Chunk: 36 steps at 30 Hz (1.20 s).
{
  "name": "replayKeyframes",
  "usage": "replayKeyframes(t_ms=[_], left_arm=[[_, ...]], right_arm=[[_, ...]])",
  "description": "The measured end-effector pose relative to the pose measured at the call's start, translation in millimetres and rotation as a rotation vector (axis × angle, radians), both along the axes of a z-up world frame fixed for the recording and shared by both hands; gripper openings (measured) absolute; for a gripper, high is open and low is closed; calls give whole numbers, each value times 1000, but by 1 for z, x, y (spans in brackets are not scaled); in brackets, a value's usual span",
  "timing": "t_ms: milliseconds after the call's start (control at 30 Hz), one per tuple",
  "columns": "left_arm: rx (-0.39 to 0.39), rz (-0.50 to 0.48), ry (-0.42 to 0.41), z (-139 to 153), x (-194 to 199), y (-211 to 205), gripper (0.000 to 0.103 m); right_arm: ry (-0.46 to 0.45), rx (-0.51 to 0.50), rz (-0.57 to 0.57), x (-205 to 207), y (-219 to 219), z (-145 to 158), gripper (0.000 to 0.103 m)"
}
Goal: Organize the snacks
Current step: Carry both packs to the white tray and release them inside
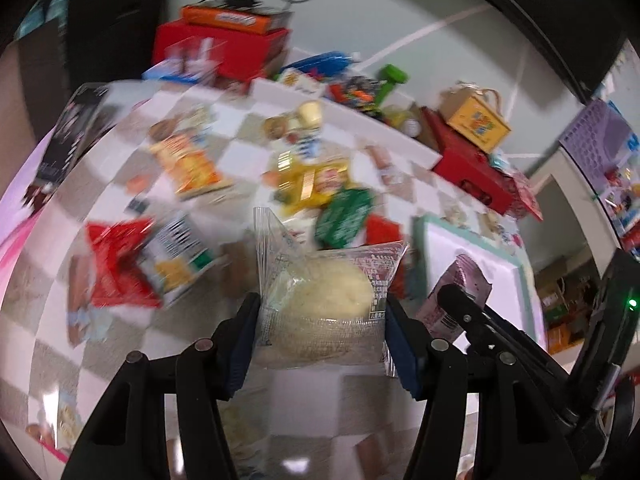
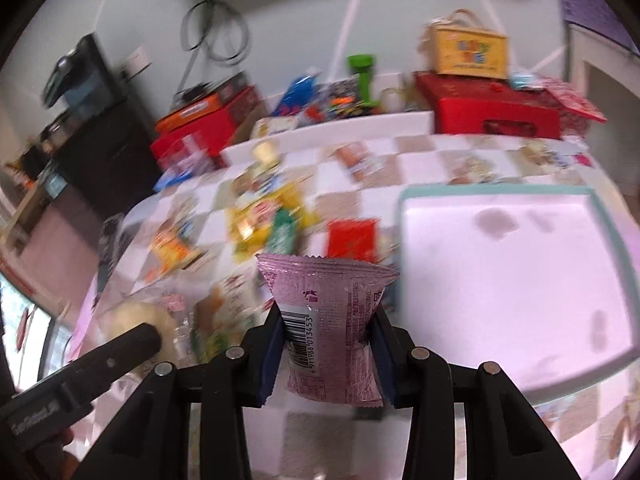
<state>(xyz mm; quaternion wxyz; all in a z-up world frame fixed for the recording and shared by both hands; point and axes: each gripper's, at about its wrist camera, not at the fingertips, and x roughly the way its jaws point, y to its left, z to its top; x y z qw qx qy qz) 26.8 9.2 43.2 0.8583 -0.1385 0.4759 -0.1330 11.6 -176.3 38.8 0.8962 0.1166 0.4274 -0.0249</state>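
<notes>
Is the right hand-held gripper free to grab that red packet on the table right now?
Probably not. The right hand-held gripper is already shut on a pink packet, so its jaws are full. The red packet lies in the open just ahead, beside the tray, with nothing covering it.
</notes>
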Motion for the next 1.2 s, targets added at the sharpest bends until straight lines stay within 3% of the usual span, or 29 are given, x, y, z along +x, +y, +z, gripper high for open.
replayKeyframes(t_ms=[233,533,867,1200], left_arm=[[-14,-155,-36,17,28,-69,61],[-16,-311,-48,10,44,-146,61],[3,-513,-17,-35,36,-231,61],[67,-573,-3,-62,24,-259,63]], right_arm=[[28,-57,-174,13,-54,12,43],[69,-38,-350,8,-122,0,43],[141,-87,-604,-29,-205,-18,43],[140,-53,-649,-43,-222,-23,45]])
